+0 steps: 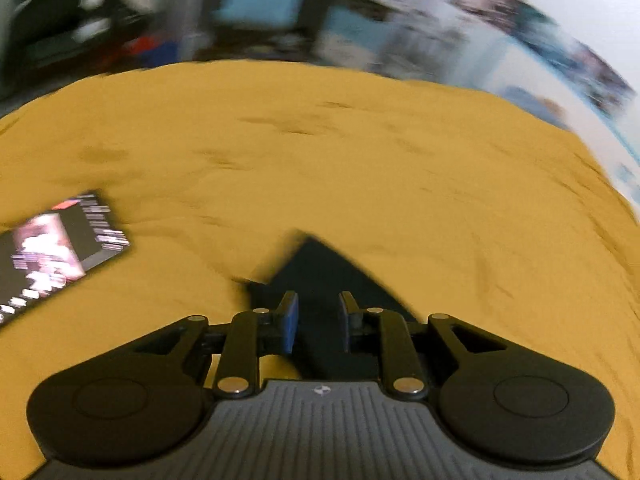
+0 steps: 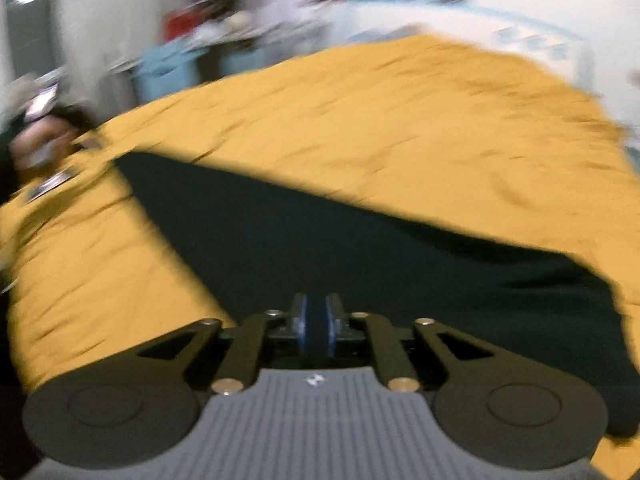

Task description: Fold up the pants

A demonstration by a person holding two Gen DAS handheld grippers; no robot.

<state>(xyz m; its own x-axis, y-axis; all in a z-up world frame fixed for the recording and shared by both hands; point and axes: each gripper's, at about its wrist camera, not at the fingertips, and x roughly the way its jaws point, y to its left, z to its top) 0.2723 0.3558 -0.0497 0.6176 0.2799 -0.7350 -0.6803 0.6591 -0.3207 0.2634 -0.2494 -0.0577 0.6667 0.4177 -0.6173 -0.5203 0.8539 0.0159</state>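
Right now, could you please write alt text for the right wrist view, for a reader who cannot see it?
The right gripper is shut on a fold of the dark pants, which spread across a mustard-yellow bed cover. The picture is blurred by motion, and the room behind cannot be made out.

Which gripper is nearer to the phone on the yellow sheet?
Left. The left gripper is just right of the phone, with the pants between its fingers. The right gripper, shut on the pants, is farther away.

pants on sheet, card left
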